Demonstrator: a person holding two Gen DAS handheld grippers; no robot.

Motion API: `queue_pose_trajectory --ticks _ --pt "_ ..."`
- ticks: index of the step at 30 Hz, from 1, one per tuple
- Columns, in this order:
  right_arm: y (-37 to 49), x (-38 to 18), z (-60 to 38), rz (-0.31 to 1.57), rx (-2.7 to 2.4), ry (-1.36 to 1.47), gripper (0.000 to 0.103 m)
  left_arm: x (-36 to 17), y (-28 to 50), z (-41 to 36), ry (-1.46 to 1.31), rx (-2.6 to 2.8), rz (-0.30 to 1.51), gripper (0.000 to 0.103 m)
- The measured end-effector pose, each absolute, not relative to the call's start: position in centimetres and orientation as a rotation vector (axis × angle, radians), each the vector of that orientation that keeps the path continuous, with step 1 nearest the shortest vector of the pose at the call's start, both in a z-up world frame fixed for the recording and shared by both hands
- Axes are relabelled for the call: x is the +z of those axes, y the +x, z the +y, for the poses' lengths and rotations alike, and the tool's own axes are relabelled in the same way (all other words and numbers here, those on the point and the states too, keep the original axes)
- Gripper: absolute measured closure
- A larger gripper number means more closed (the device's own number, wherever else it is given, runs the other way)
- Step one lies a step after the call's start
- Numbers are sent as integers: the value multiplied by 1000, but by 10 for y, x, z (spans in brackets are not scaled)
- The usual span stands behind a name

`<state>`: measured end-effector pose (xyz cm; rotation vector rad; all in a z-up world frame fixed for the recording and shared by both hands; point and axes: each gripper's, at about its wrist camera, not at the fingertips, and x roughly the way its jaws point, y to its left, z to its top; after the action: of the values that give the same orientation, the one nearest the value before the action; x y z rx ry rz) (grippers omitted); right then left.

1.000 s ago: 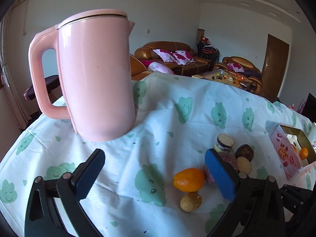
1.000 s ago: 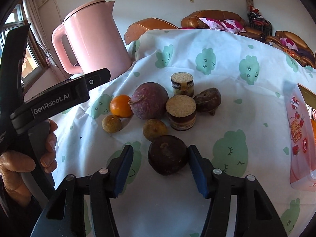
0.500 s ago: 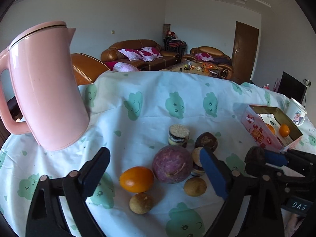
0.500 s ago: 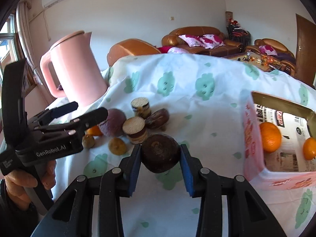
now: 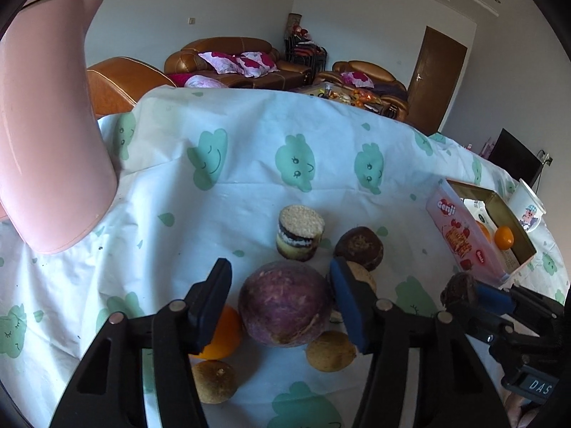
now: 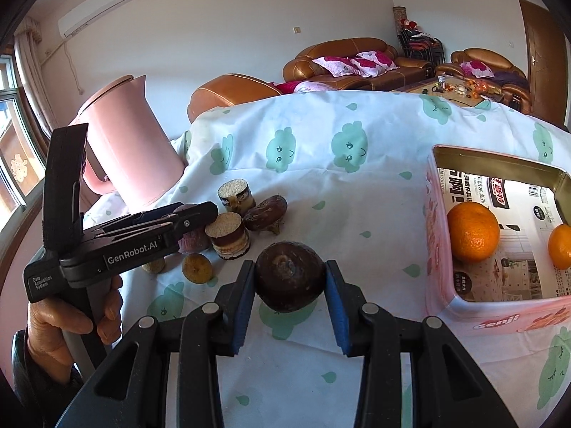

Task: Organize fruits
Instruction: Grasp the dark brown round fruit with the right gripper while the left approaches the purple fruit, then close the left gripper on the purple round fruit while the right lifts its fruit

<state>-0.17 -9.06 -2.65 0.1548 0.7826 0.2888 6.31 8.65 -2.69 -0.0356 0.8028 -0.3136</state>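
My left gripper (image 5: pixel 282 296) is open, its jaws on either side of a large purple round fruit (image 5: pixel 284 303) on the tablecloth, not closed on it. An orange (image 5: pixel 219 335) and two small brown fruits (image 5: pixel 216 381) (image 5: pixel 330 351) lie beside it. My right gripper (image 6: pixel 289 281) is shut on a dark brown round fruit (image 6: pixel 289 281) and holds it above the cloth, left of the pink tin box (image 6: pixel 439 242). The box holds two oranges (image 6: pixel 473 232) (image 6: pixel 561 246). The right gripper also shows in the left wrist view (image 5: pixel 464 290).
A pink kettle (image 5: pixel 46 142) stands at the left. Two round layered cakes (image 5: pixel 299 228) (image 6: pixel 228 235) and another dark brown fruit (image 5: pixel 359 248) lie in the pile. A white cup (image 5: pixel 528 210) stands behind the box. The table edge drops off at the back.
My left gripper has moved forward and down over the purple fruit. My right gripper has carried the dark brown fruit right, closer to the tin box.
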Motion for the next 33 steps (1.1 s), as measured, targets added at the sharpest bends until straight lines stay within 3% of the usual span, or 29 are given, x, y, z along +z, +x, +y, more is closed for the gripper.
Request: queue_pose_trajectory --ticks 8,12,15,19,27,33 --pt "-2 -26 -95 784 290 178 63 -19 53 101 6 -337 821 41" --pt "-2 -26 -96 788 294 179 63 -25 58 92 99 -321 841 25" --pt "-2 -26 -95 789 297 177 63 -34 65 80 156 -321 843 28" --pt "-1 -25 -95 786 295 176 63 -33 65 71 180 -354 834 49" --pt "-3 -20 -98 755 284 177 63 -23 54 77 174 -264 737 50" --pt "-13 -5 -101 667 269 158 63 -3 40 95 8 -185 639 50"
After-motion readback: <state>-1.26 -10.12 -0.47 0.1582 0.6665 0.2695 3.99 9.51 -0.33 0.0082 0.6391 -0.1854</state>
